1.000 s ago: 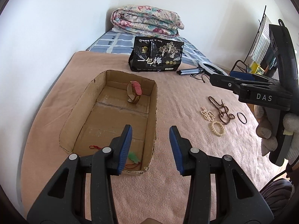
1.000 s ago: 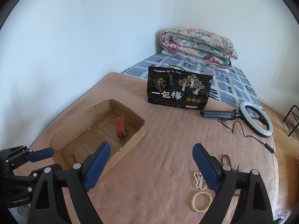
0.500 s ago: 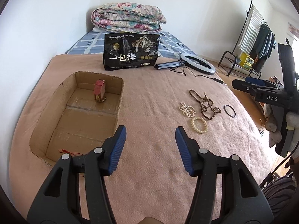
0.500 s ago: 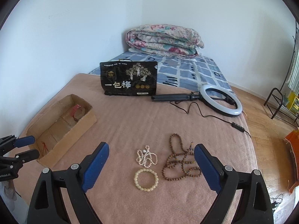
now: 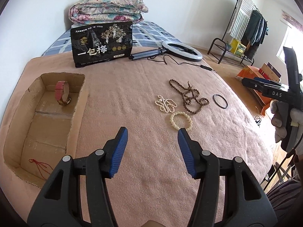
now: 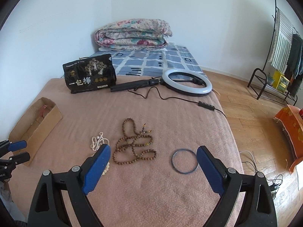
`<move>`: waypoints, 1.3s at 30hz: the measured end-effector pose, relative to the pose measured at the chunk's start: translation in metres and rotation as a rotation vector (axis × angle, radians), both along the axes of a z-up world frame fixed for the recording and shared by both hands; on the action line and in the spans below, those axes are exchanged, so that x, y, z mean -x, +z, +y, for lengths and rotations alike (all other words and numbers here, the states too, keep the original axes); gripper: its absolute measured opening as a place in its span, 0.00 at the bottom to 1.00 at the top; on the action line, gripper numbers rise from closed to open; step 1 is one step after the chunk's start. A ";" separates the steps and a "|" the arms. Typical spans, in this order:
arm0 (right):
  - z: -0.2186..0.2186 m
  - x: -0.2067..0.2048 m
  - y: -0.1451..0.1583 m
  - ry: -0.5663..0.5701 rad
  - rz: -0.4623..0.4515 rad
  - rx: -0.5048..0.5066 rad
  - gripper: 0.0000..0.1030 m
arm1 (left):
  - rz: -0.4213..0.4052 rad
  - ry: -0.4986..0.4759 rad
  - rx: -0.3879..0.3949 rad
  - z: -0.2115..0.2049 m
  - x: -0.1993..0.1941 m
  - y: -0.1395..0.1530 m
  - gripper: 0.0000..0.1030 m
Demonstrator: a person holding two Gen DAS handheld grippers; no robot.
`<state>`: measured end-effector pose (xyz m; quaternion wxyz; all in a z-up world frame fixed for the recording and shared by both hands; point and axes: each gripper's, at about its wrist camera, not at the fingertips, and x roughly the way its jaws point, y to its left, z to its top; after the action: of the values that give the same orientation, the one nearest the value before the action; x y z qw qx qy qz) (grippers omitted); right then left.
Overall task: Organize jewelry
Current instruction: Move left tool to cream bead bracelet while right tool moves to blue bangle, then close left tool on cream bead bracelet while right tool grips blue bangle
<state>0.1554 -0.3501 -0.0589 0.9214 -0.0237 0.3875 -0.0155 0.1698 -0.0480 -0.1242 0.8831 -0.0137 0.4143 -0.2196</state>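
A cardboard box (image 5: pixel 78 102) lies at the left on the pink blanket, holding a pink watch (image 5: pixel 61 92) and a red string (image 5: pixel 38 165). To its right lie a white pearl strand (image 5: pixel 165 104), a cream bead bracelet (image 5: pixel 180 121), a brown bead necklace (image 5: pixel 191 98) and a black ring (image 5: pixel 220 101). My left gripper (image 5: pixel 151 151) is open and empty, just short of the cream bracelet. My right gripper (image 6: pixel 153 168) is open and empty above the brown necklace (image 6: pixel 134 145) and black ring (image 6: pixel 184 160). The box (image 6: pixel 36 126) shows at its left.
A black snack bag (image 5: pixel 101 43) stands at the back of the blanket, with a ring light (image 5: pixel 181 51), its tripod and cable beside it. A folded floral quilt (image 5: pixel 108 11) lies behind. A clothes rack (image 6: pixel 280 56) and wooden floor are at the right.
Both grippers have swung right, away from the box and toward the loose jewelry. The left jaws have opened wider. The red string now lies in the box.
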 end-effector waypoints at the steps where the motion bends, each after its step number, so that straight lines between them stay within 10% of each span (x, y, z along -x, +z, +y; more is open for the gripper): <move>1: -0.005 0.000 -0.003 -0.011 0.003 -0.001 0.91 | 0.006 -0.005 -0.001 -0.004 -0.001 -0.002 0.54; 39: -0.105 -0.026 -0.105 -0.132 0.070 -0.065 1.00 | 0.181 -0.041 -0.080 -0.112 -0.078 -0.103 0.44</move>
<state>0.1809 -0.4552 -0.1642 0.9045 0.0315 0.4207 -0.0626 0.2482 -0.1597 -0.2276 0.8372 0.0102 0.5010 -0.2191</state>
